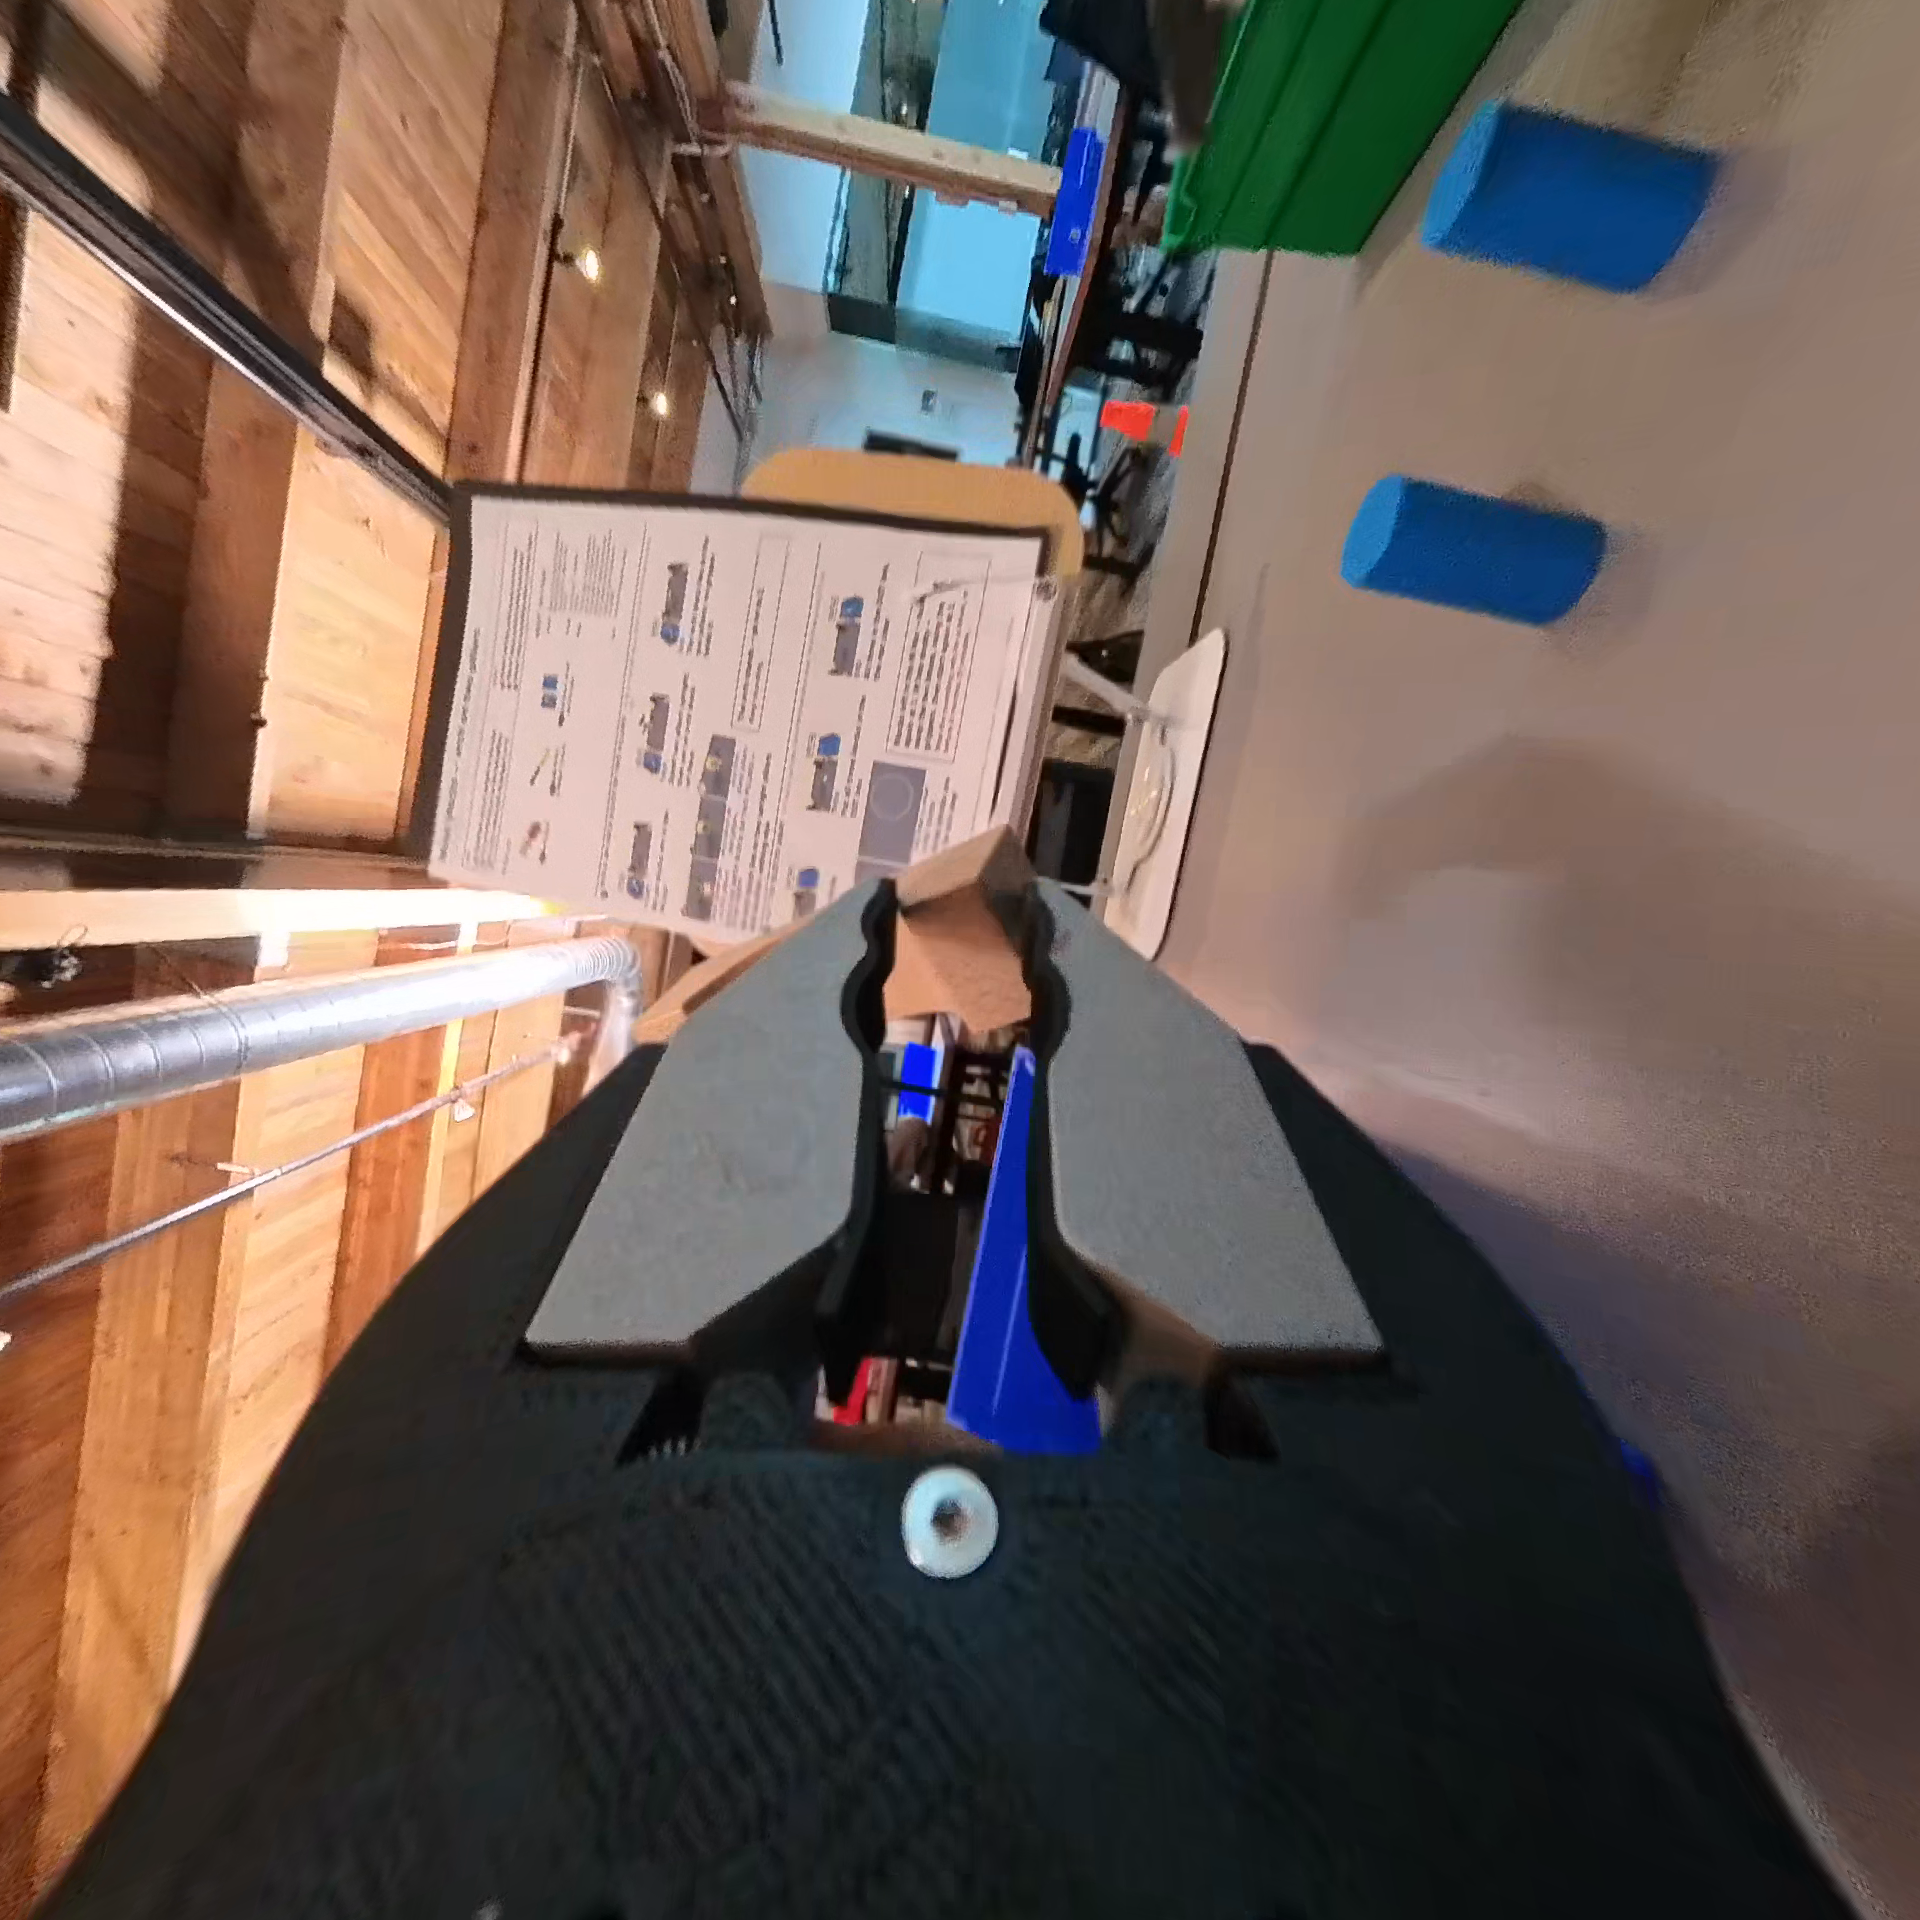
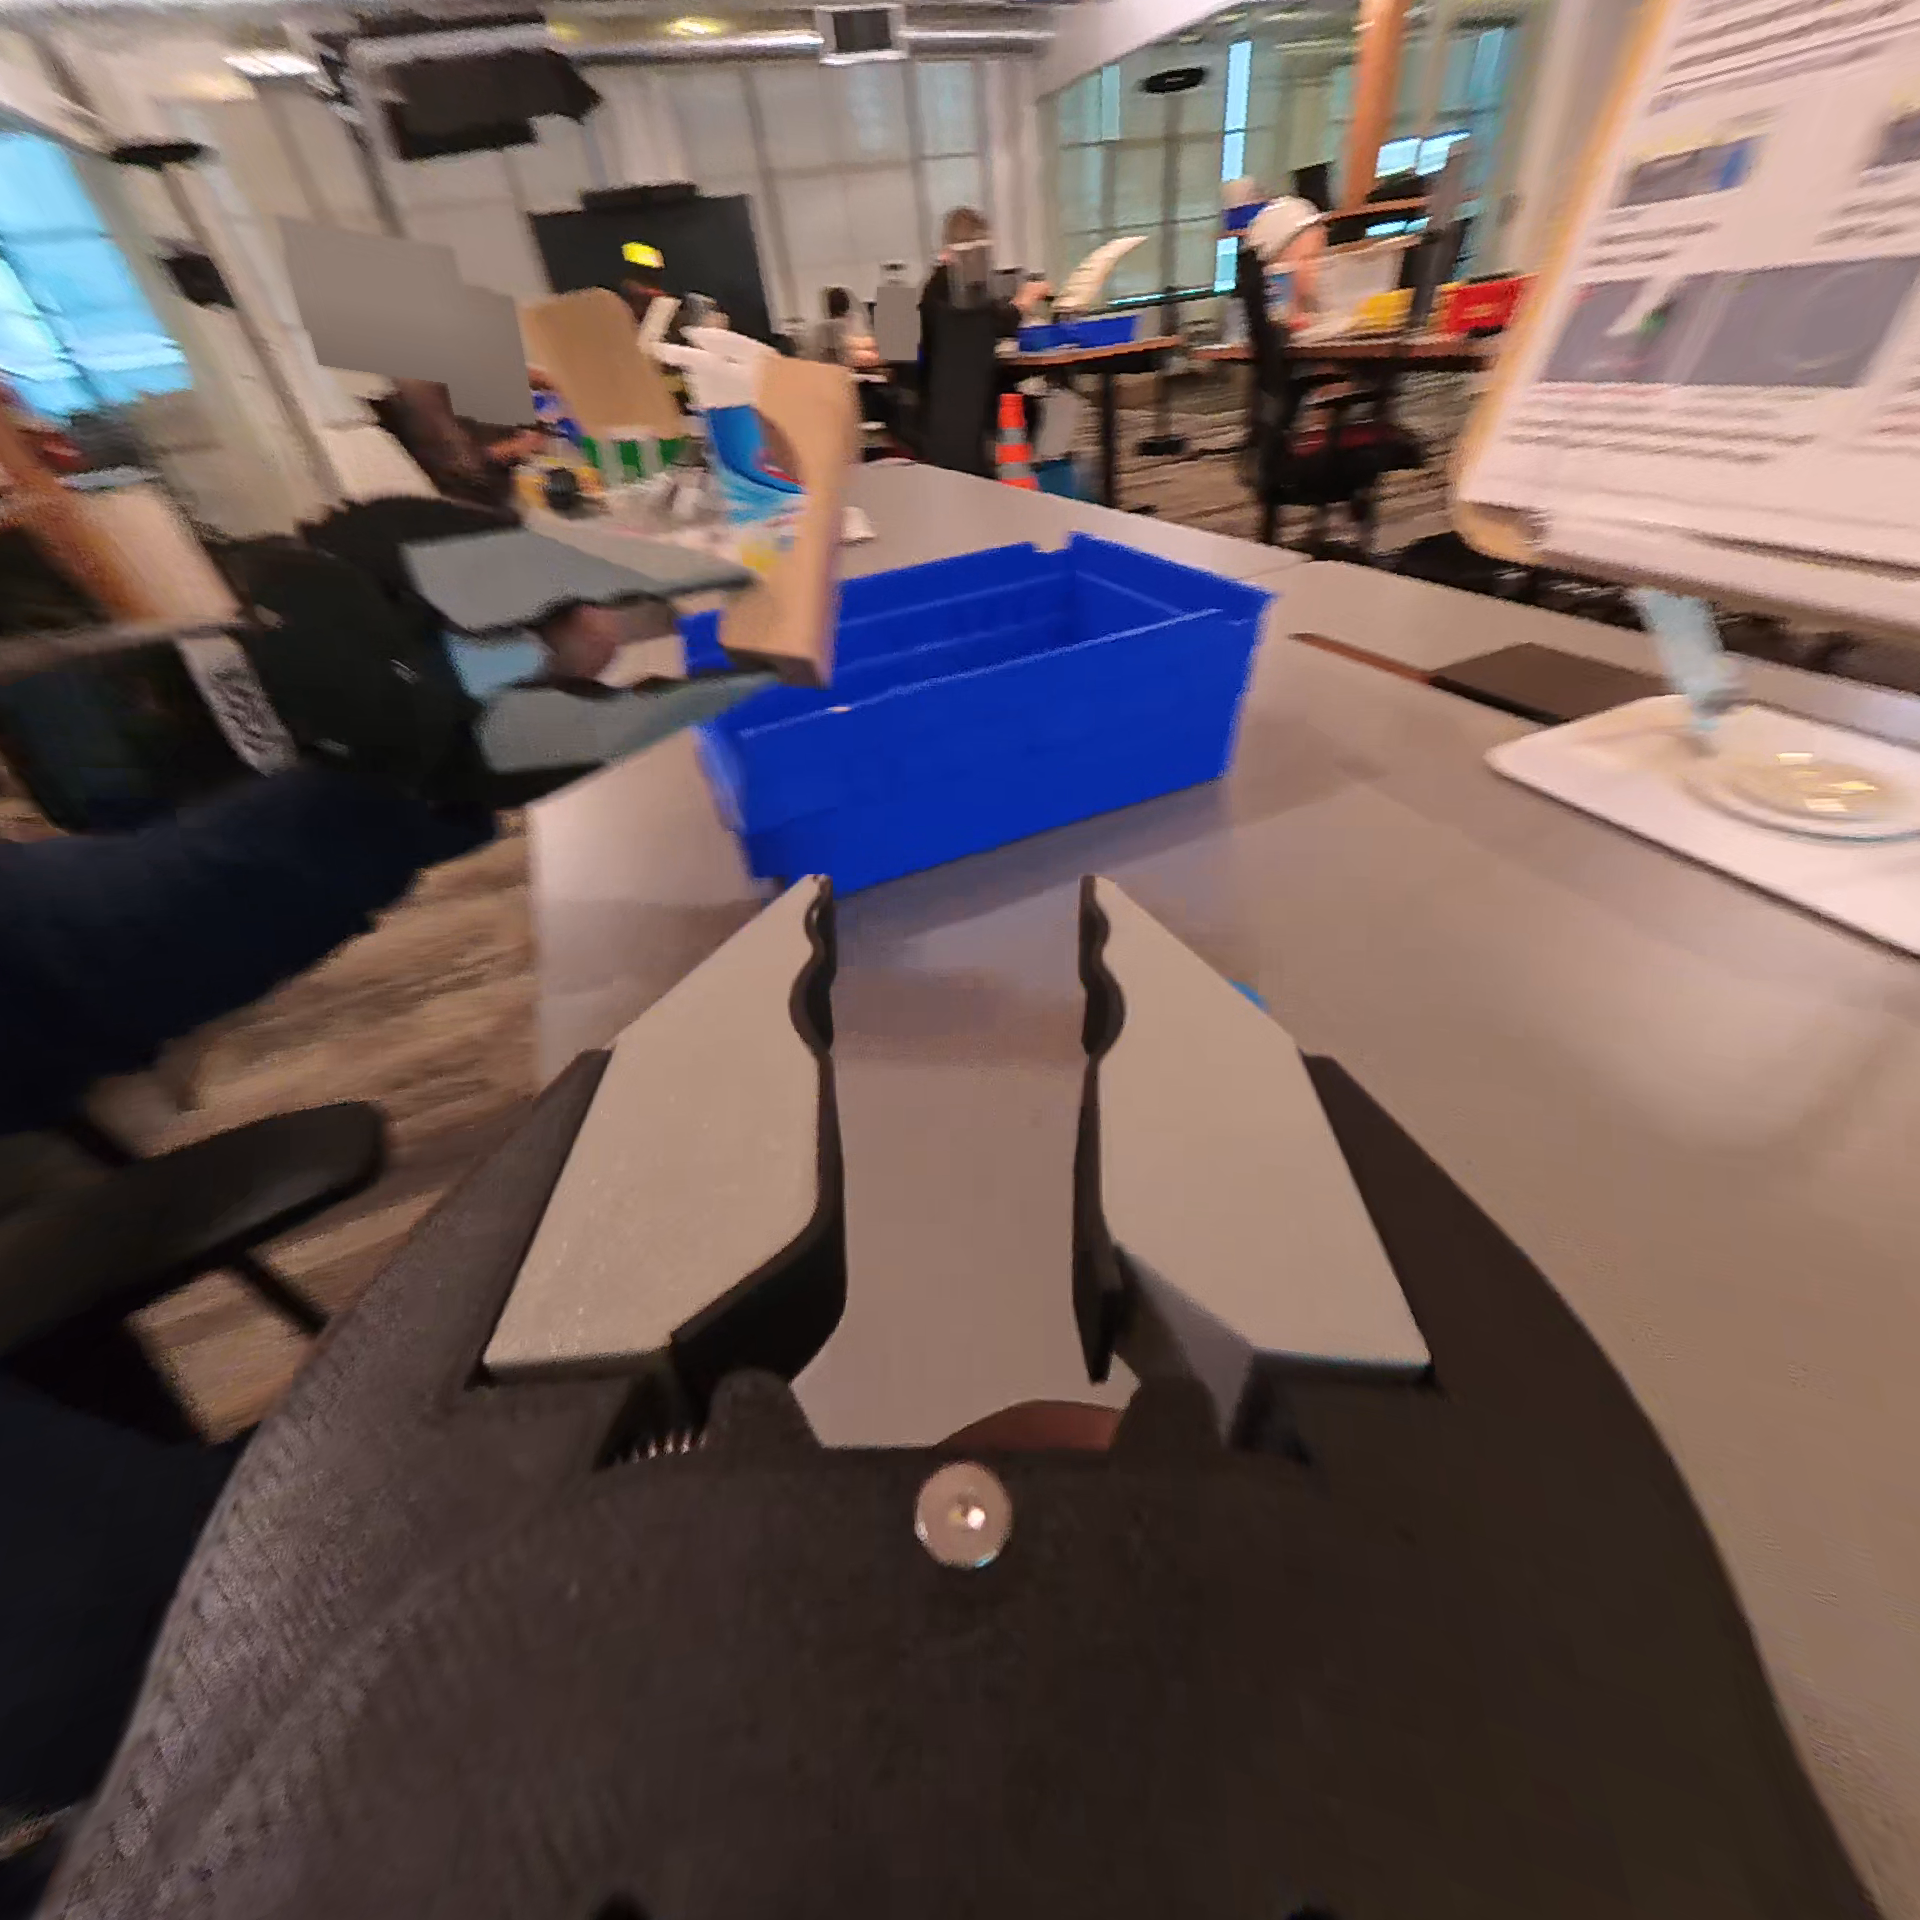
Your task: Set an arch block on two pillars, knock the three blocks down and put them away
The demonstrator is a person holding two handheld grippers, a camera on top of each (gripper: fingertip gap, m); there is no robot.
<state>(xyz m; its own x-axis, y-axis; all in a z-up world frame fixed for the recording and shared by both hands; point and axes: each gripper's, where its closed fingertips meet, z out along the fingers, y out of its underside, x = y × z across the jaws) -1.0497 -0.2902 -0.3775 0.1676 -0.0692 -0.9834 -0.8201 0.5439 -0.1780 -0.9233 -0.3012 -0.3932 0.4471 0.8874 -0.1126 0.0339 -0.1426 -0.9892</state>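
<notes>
While the right gripper (image 2: 956, 935) gapes bare, the left gripper (image 1: 961, 935) clamps the upright arch block (image 2: 800, 520).

1. No writing can be read in either view.
2. A printed sheet (image 1: 727, 707) with small pictures and blocks of text stands on a clip stand, at about 12 o'clock from the left gripper's (image 1: 956, 925) tips; its print is too blurred to make out.
3. The same sheet (image 2: 1704, 281) shows at 2 o'clock in the right wrist view, equally blurred.
4. A black-and-white square code label (image 2: 244, 707) sits on the left gripper's body at 9 o'clock; its pattern is blurred.
</notes>
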